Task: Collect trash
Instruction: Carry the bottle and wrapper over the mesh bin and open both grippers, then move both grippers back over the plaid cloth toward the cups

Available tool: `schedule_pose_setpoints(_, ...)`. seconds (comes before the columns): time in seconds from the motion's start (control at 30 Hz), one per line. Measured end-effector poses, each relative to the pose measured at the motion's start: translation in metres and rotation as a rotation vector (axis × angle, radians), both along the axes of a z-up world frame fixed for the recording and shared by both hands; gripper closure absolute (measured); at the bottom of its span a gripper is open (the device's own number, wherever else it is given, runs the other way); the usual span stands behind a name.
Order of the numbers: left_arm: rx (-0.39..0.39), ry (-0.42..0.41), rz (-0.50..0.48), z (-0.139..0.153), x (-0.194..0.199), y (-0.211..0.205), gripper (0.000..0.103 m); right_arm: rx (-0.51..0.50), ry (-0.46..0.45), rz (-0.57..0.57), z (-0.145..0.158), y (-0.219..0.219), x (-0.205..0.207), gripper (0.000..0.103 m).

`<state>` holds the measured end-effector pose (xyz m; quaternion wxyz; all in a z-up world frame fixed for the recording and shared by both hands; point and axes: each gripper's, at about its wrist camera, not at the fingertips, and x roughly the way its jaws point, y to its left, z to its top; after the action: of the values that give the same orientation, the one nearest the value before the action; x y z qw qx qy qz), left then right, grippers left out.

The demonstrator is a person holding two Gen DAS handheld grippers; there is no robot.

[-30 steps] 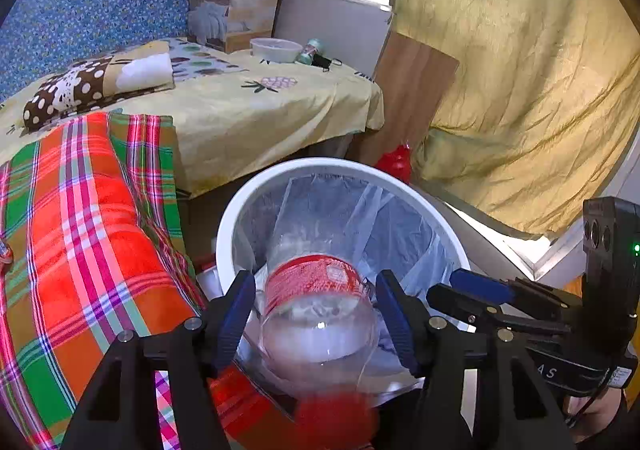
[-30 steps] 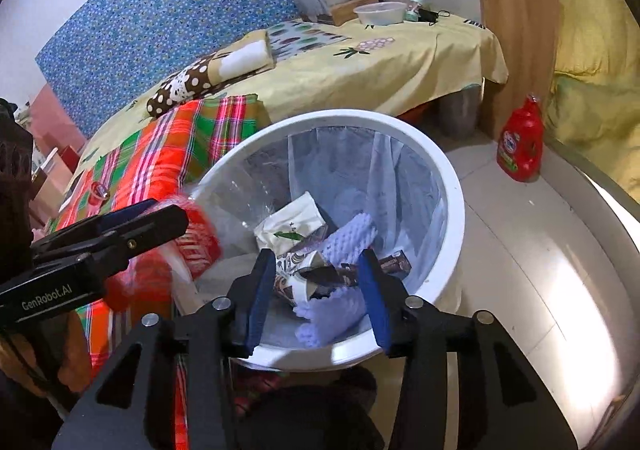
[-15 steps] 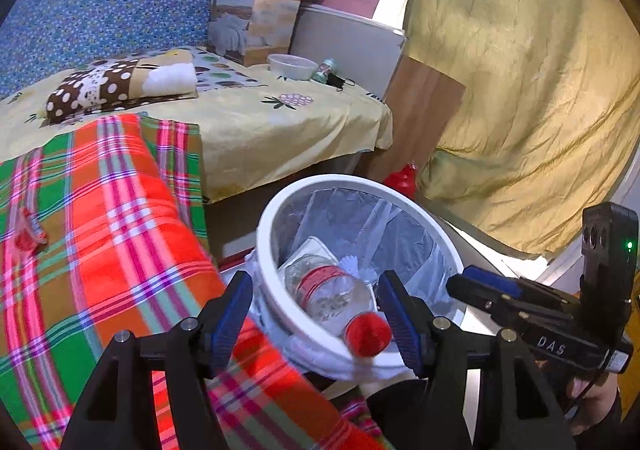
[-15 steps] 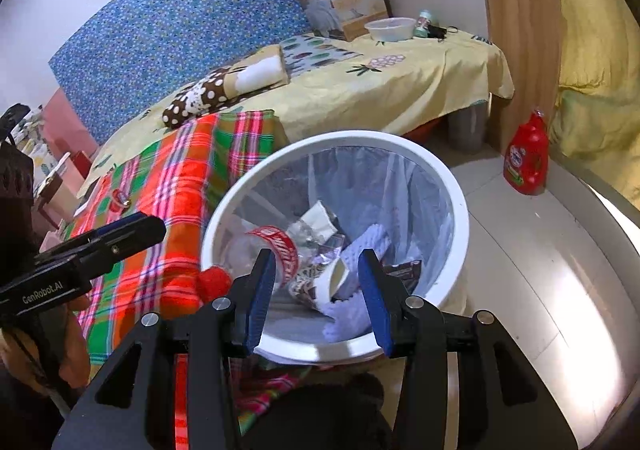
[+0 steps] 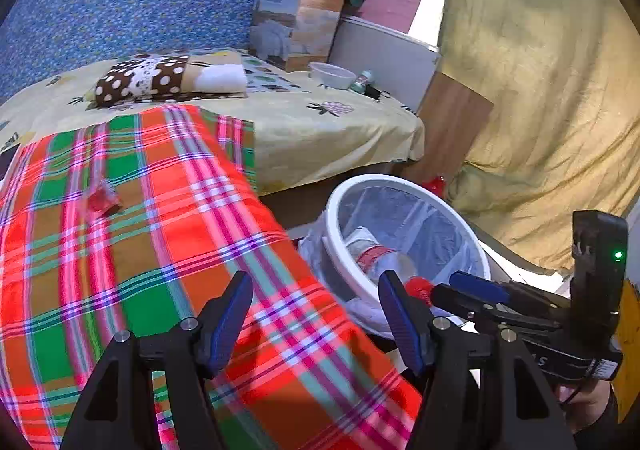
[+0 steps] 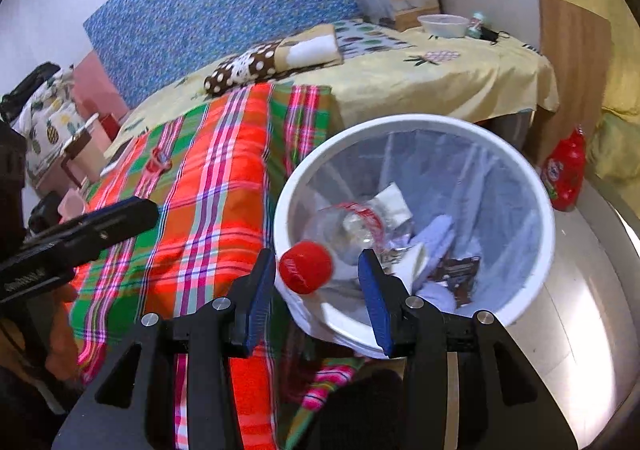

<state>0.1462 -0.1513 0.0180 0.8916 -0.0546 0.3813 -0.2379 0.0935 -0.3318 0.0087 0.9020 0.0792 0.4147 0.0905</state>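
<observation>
A white trash bin with a clear liner stands on the floor beside the bed; it also shows in the left wrist view. A clear plastic bottle with a red label and red cap lies inside it on paper and wrappers; in the left wrist view the bottle leans on the near rim. My left gripper is open and empty over the plaid blanket. My right gripper is open at the bin's near rim. A small red wrapper lies on the blanket.
The bed carries a yellow sheet, a dotted pillow, a carton and a white bowl. A red detergent bottle stands on the floor by a wooden board. A yellow curtain hangs to the right.
My left gripper let go of the bottle, which dropped into the bin, then swung left and back over the plaid blanket. My right gripper pulled back slightly from the bin.
</observation>
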Motion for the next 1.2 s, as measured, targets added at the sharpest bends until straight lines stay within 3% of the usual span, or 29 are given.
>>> schedule_pose_setpoints(0.2,-0.006,0.009,0.024,-0.003,0.005,0.014,0.038,-0.033,0.026,-0.013,-0.008,0.0,0.006,0.058)
schedule_pose_setpoints(0.6,-0.015,0.006,0.019,-0.003,0.003,0.01,0.038,-0.121,0.012,-0.206,0.004,-0.039,-0.011,0.058)
schedule_pose_setpoints(1.2,-0.002,-0.025,0.112,0.012,-0.037,0.047,0.038,-0.064,-0.101,-0.029,0.036,0.015,-0.026,0.058)
